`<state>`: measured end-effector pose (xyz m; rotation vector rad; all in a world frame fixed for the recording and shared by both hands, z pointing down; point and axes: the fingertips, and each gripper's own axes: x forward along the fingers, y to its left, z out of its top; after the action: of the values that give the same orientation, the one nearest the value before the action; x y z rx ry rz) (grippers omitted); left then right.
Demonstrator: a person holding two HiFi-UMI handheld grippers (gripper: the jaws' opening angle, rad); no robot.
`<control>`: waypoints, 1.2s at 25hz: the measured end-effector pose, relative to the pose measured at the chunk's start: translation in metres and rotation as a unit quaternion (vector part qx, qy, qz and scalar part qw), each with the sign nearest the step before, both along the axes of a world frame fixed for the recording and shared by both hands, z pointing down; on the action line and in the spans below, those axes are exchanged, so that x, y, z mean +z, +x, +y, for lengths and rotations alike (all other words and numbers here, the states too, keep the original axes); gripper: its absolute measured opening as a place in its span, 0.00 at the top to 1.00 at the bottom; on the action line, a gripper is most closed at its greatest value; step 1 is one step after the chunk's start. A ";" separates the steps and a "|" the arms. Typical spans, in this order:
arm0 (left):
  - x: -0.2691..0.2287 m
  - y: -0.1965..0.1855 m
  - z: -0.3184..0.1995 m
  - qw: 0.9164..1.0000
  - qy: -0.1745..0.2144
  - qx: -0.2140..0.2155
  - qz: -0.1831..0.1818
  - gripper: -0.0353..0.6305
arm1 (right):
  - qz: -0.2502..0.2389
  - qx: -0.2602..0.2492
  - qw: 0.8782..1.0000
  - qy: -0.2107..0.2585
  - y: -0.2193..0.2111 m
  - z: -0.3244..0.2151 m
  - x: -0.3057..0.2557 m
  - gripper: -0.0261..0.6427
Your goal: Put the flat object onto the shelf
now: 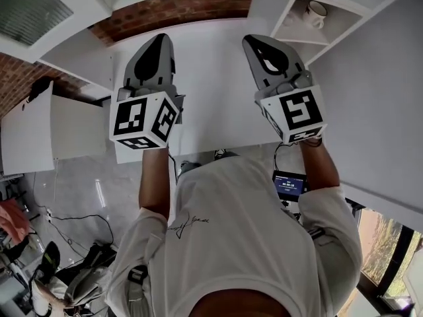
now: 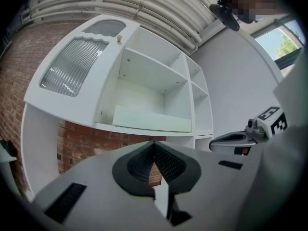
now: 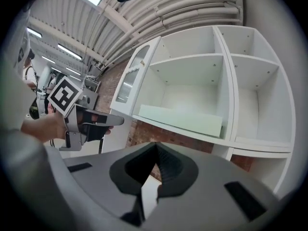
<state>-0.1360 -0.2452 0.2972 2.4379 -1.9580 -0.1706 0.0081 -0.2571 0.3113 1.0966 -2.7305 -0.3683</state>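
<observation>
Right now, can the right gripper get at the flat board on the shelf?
Probably yes: the board lies in an open compartment, nothing before it; the right gripper must open first.

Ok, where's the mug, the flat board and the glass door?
mug (image 1: 317, 12): head view, its side.
flat board (image 2: 151, 119): left gripper view, middle of its front face.
glass door (image 2: 72, 66): left gripper view, middle of its ribbed pane.

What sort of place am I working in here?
Probably a workshop or lab in a converted industrial hall. There is a bare brick wall behind the white shelf unit, a ribbed ceiling with strip lights, and cables and gear lying on the floor.
</observation>
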 end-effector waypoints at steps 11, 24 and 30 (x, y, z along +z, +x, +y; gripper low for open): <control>0.003 0.004 0.017 1.000 -0.005 0.006 0.013 0.93 | -0.004 -0.007 1.000 -0.025 0.005 0.018 0.008 0.92; 0.033 -0.005 0.040 0.999 -0.033 -0.004 0.030 0.93 | -0.057 -0.001 0.994 -0.099 0.018 0.043 0.032 0.92; 0.061 -0.005 0.067 0.998 -0.058 -0.028 0.027 0.93 | -0.079 0.024 0.988 -0.128 0.029 0.056 0.053 0.92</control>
<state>-0.1406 -0.1786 0.3577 2.2831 -1.9570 -0.1180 0.0372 -0.2013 0.3642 1.1600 -2.7781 0.0802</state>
